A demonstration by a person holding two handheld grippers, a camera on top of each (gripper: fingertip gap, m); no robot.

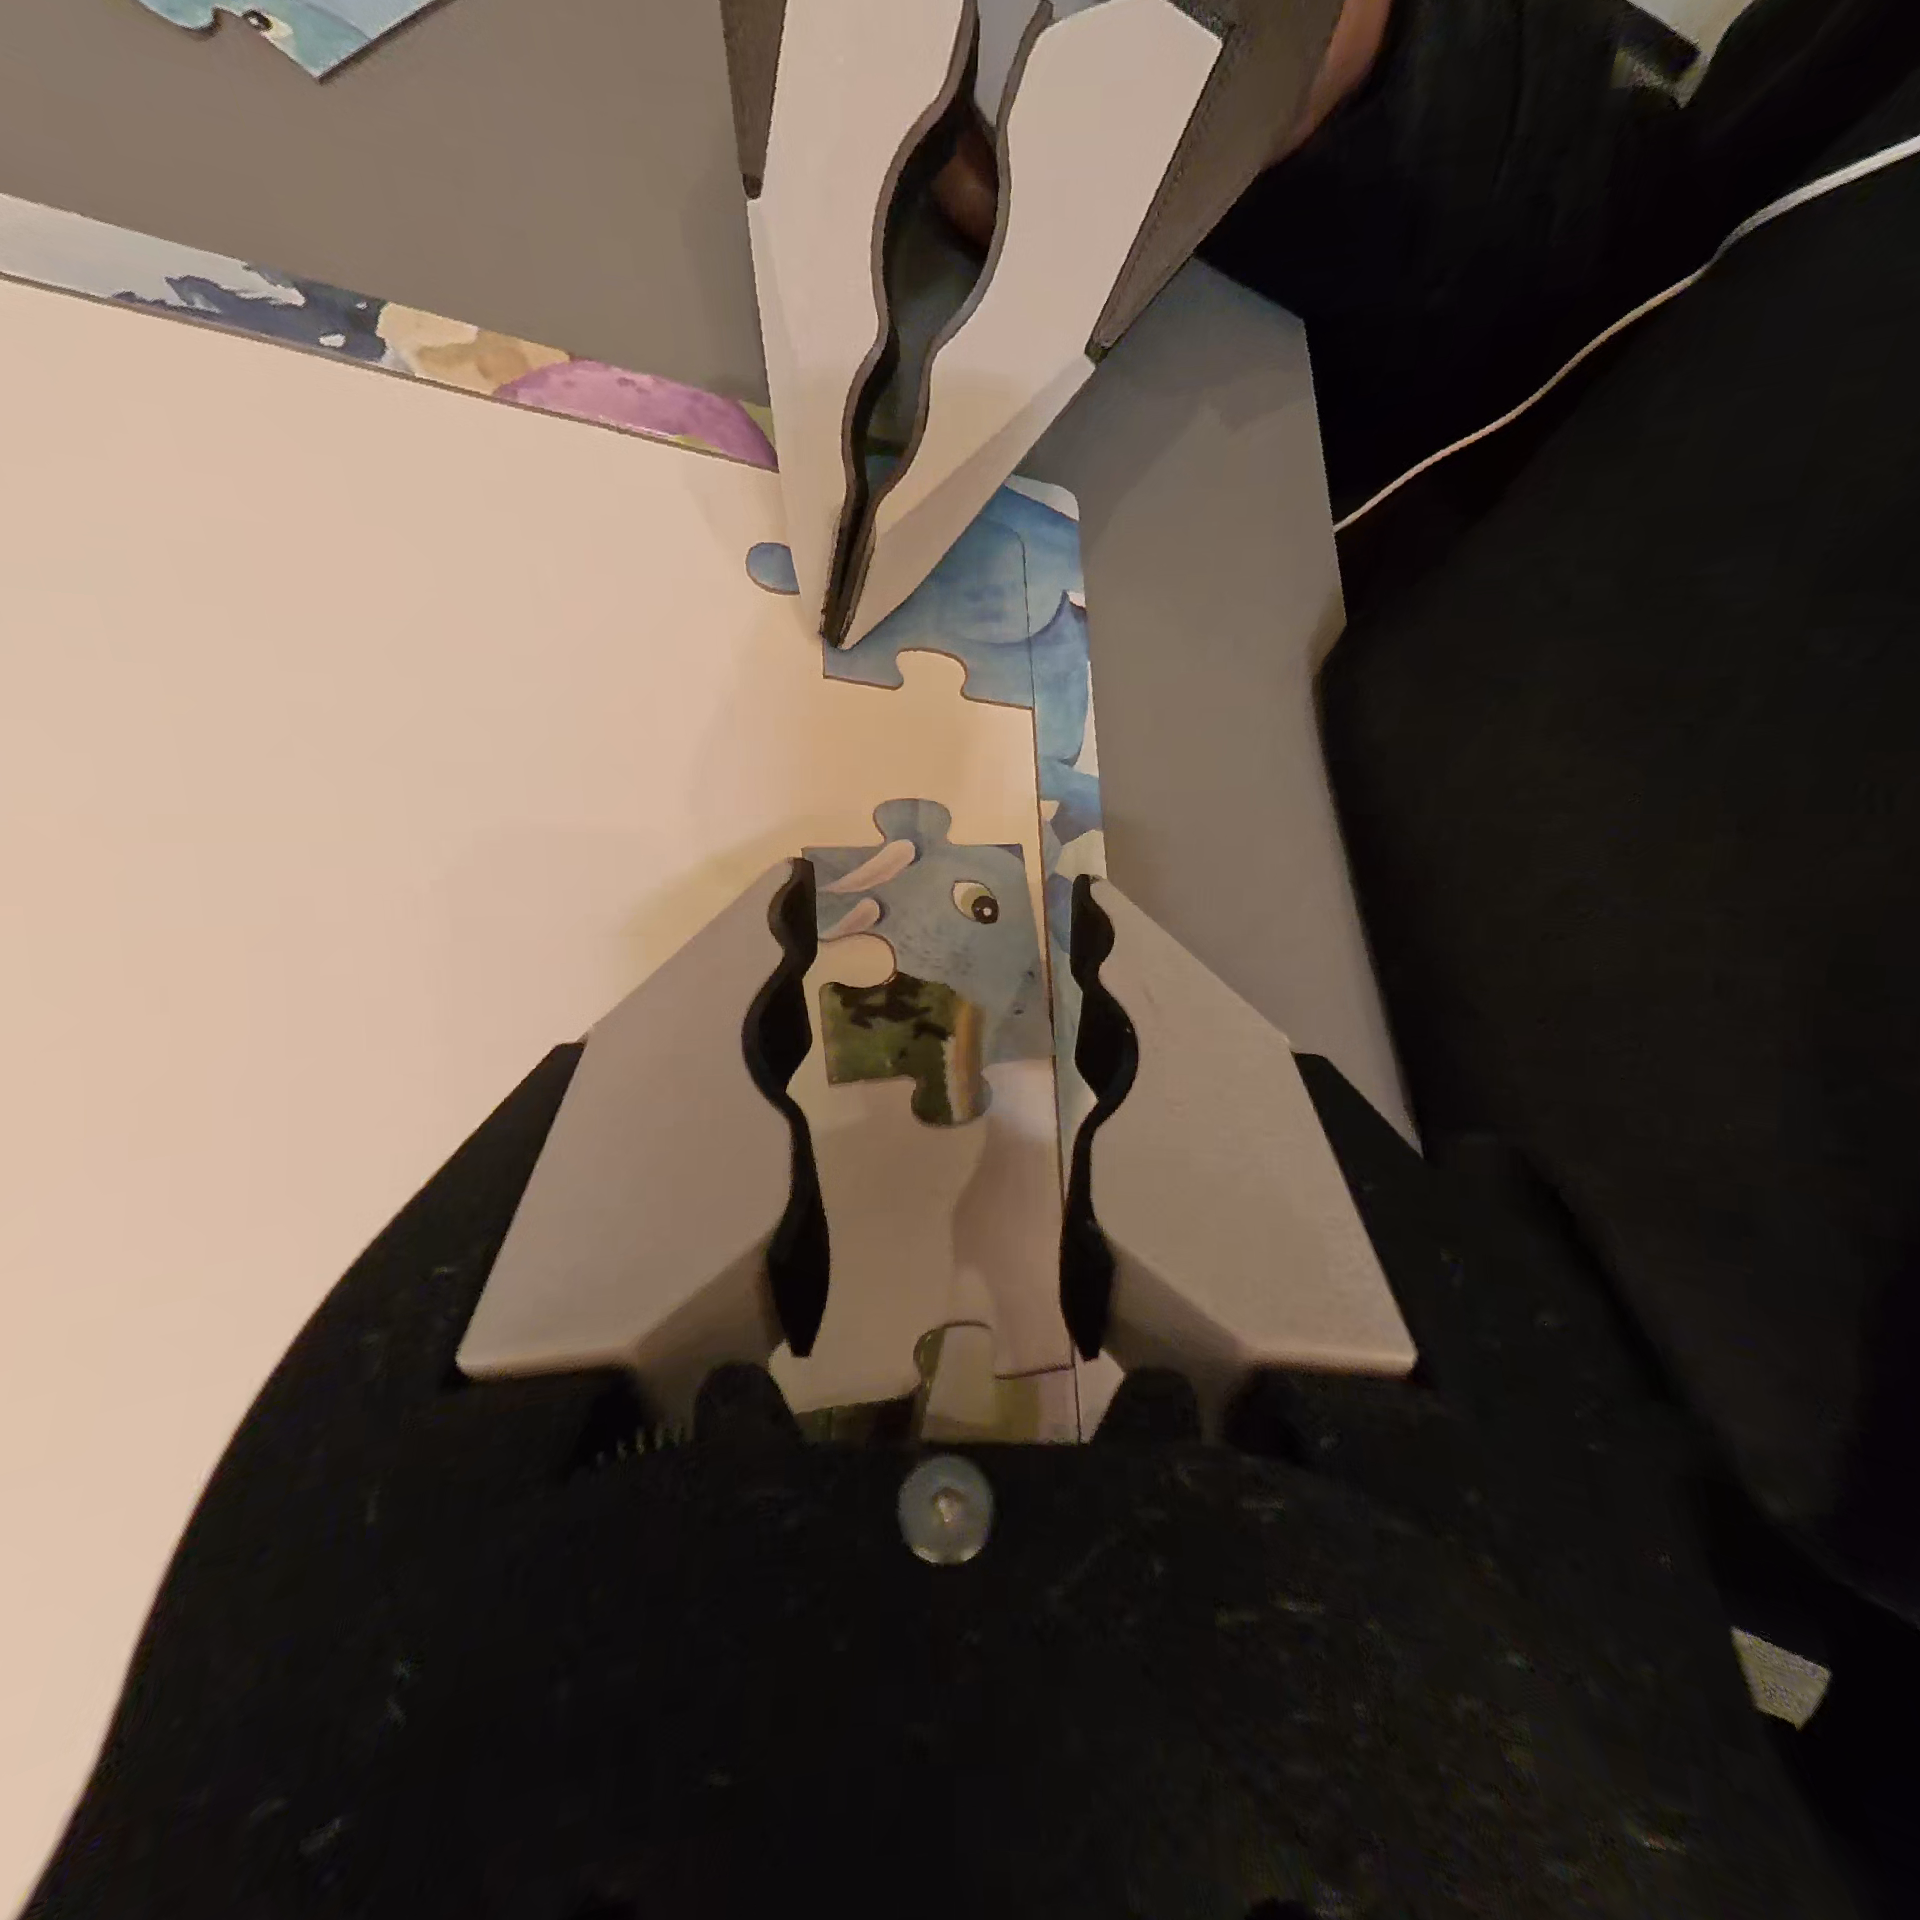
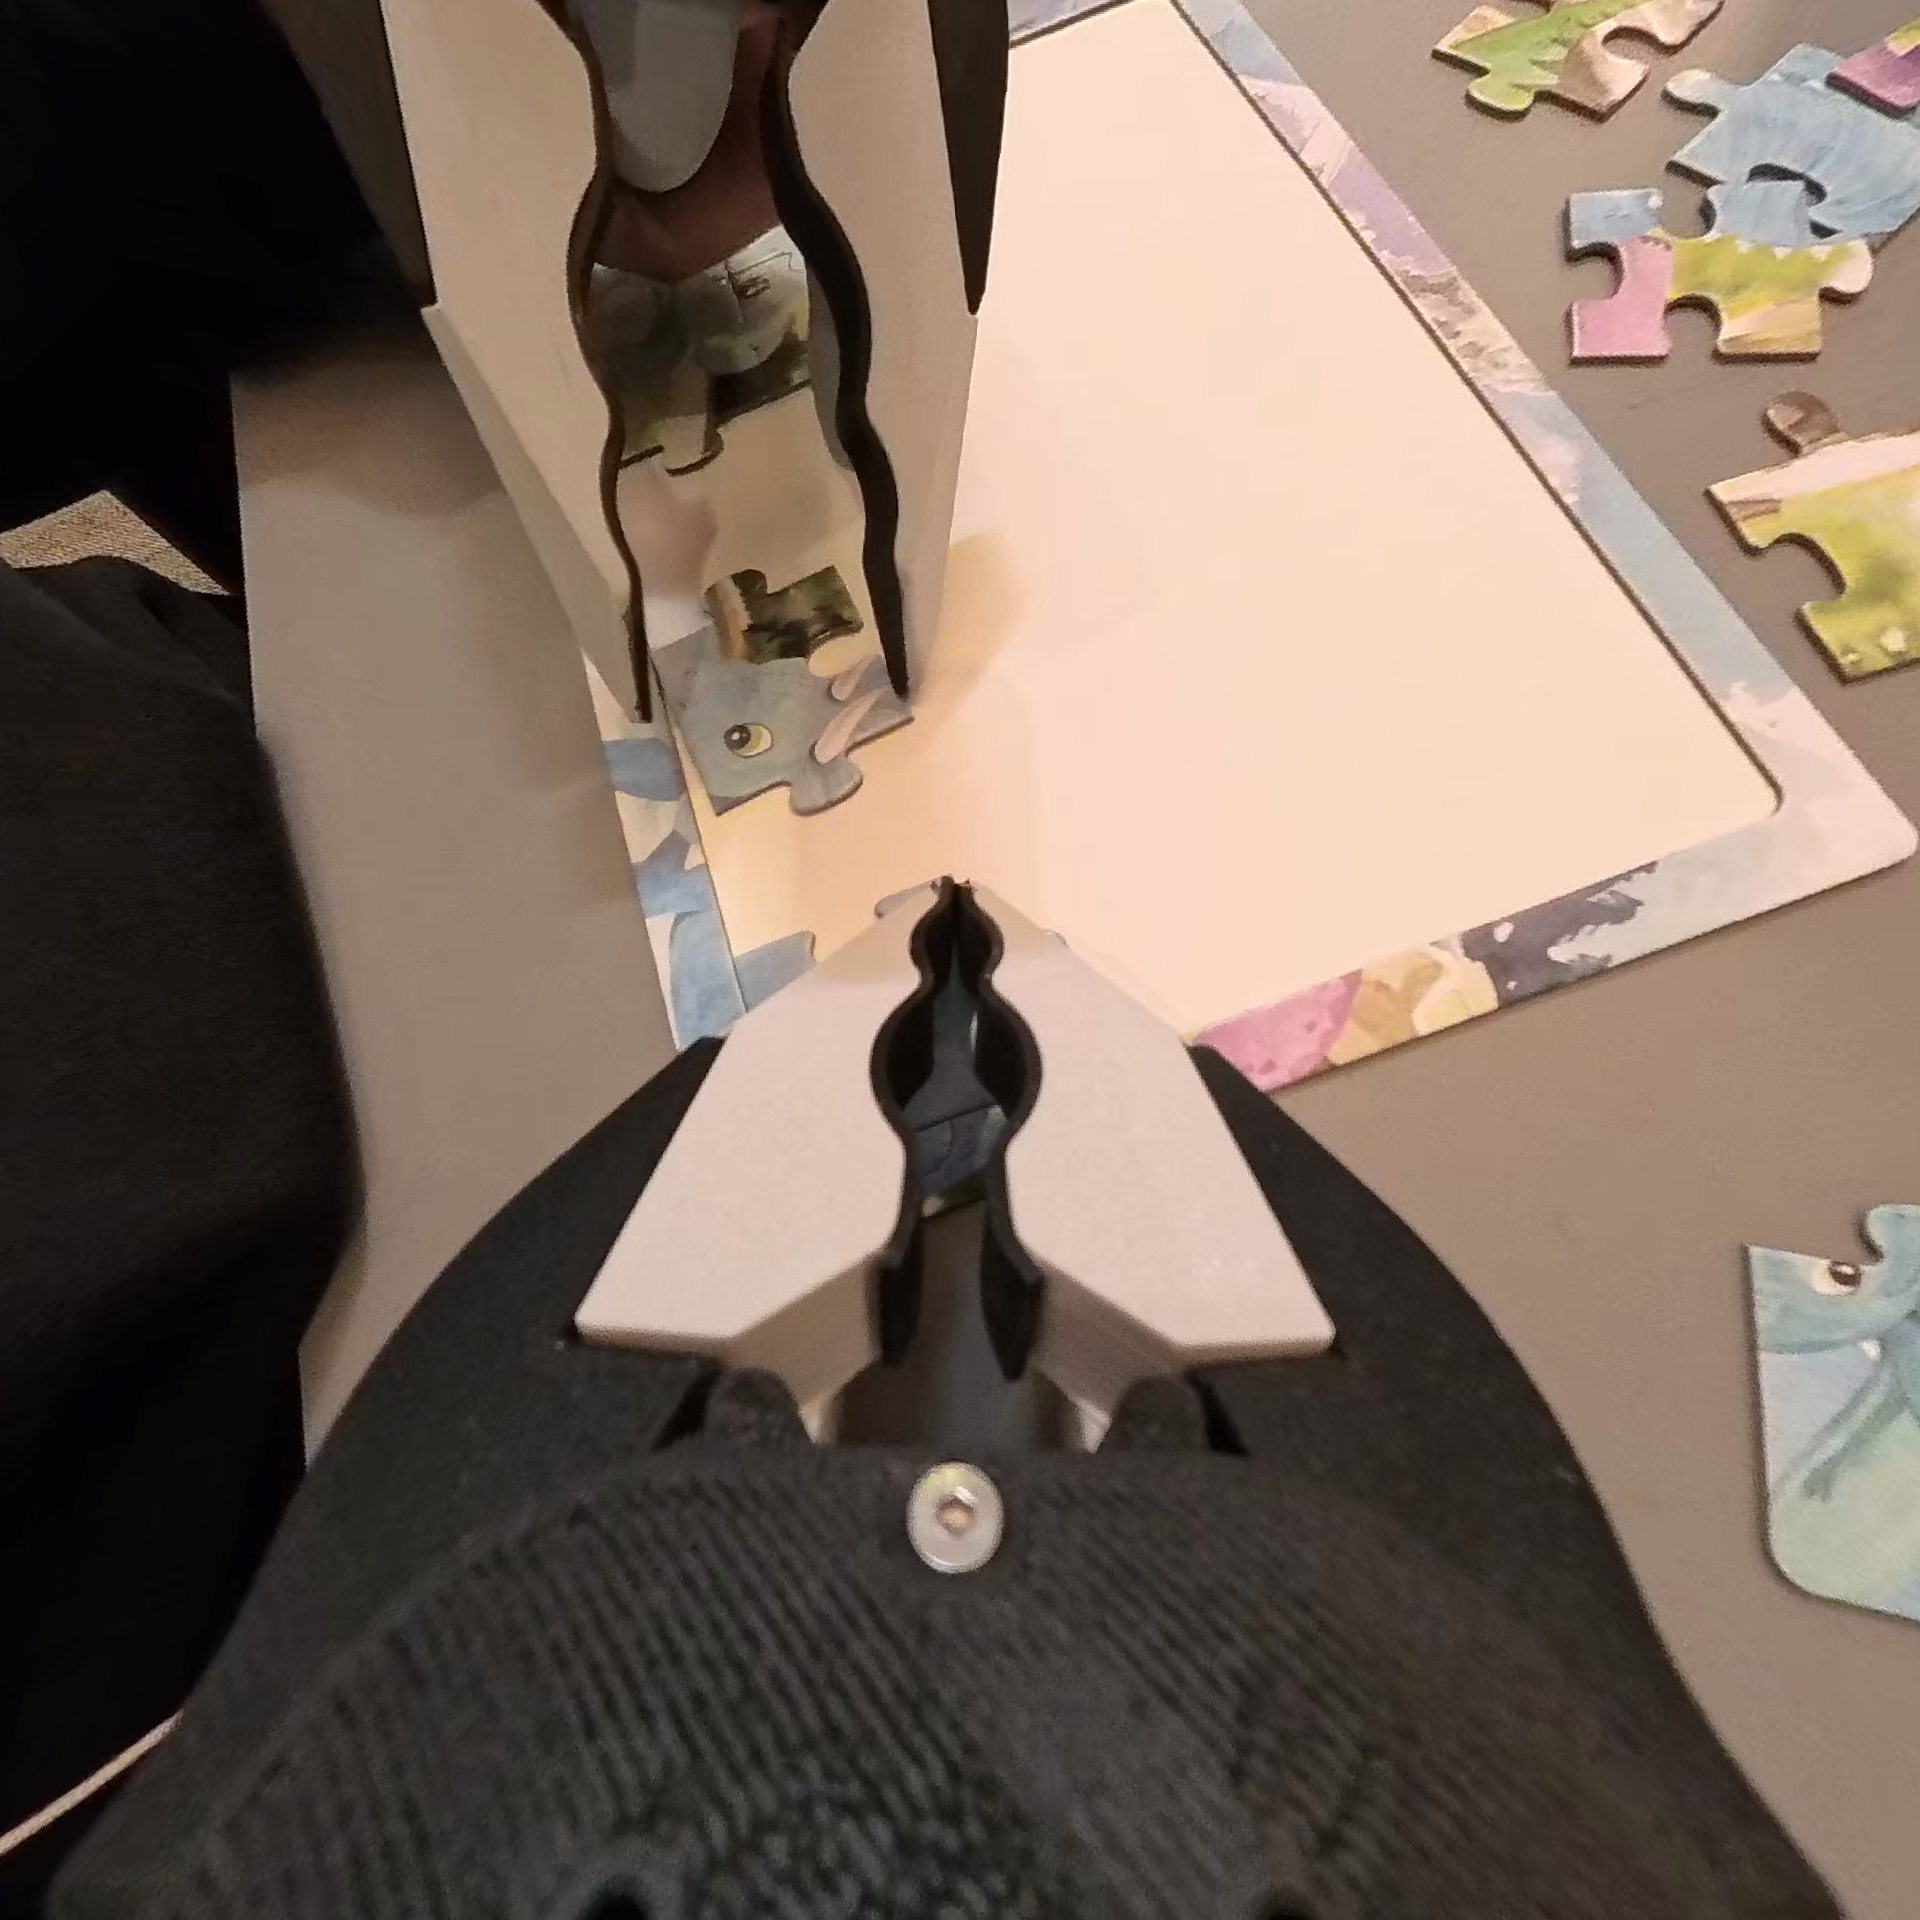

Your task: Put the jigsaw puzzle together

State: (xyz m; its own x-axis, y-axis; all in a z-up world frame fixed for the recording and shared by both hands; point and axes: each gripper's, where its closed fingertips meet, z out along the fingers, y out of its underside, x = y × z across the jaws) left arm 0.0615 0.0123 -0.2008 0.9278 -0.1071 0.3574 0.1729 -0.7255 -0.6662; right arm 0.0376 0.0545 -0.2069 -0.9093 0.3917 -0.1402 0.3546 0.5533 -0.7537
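Observation:
The puzzle tray has a cream floor and a painted border, also shown in the right wrist view. A piece with a blue dinosaur face lies flat on the tray floor against the border. My left gripper is open, one fingertip on each side of this piece; it also shows in the right wrist view. A blue corner piece lies in the tray's corner. My right gripper is shut, its tips down on that piece's edge.
Several loose pieces lie on the grey table beside the tray: green, blue, purple and green, green and pale blue. Another piece lies beyond the tray. Dark clothing borders the table. The tips of one gripper are about 6 centimeters away from the tips of the other. The painted border sits 6 centimeters or so from the ends of my right fingers.

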